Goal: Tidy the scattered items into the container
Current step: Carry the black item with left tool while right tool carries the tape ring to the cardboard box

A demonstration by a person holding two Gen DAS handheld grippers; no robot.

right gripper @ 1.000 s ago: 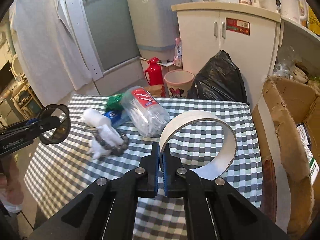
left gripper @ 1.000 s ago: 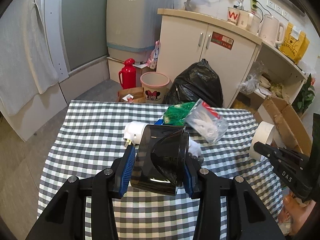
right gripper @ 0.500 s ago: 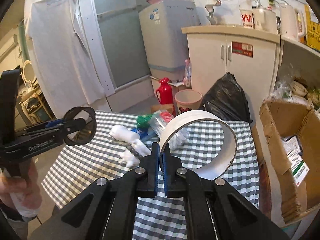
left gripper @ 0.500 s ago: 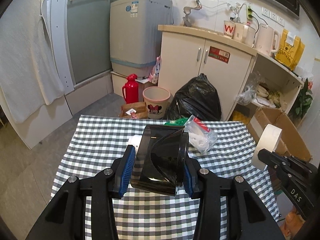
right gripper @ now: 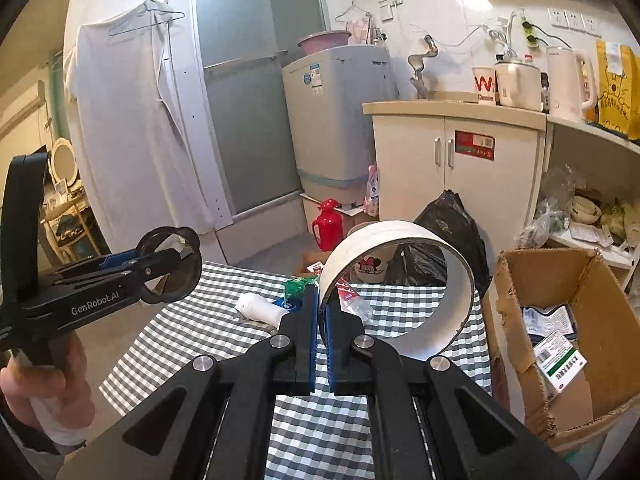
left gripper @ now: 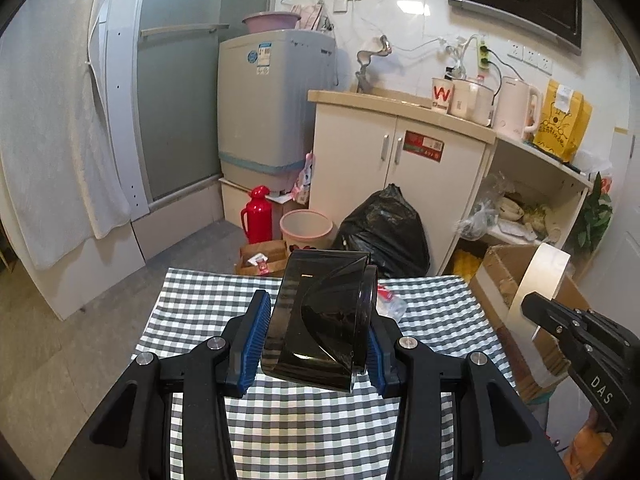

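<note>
Left gripper (left gripper: 316, 344) clamped on a dark see-through container (left gripper: 320, 320), held up over the checked tabletop (left gripper: 200, 304), blue pads pressed to both its sides. Right gripper (right gripper: 320, 316) pinched shut on the wall of a white tape ring (right gripper: 452, 280), also raised above the cloth.

Only in the right wrist view: the scattered things lying on the tabletop (a white roll (right gripper: 260, 309), a green bag (right gripper: 298, 285), a clear packet with a red label (right gripper: 354, 300)), a hand (right gripper: 44, 376) around the left gripper's handle, and an open cardboard box (right gripper: 576, 320) on the floor beside the table. In the left wrist view most of these hidden behind the container; just a corner of the clear packet peeking out at its right edge, plus the tape ring seen edge-on at far right.

Compared with a second ago: both grippers lifted well higher and drawn back, tabletop now smaller and lower in each view, more of the wall, washing machine (left gripper: 272, 100) and cupboard (left gripper: 400, 184) exposed. Grips on container and tape ring unchanged.
</note>
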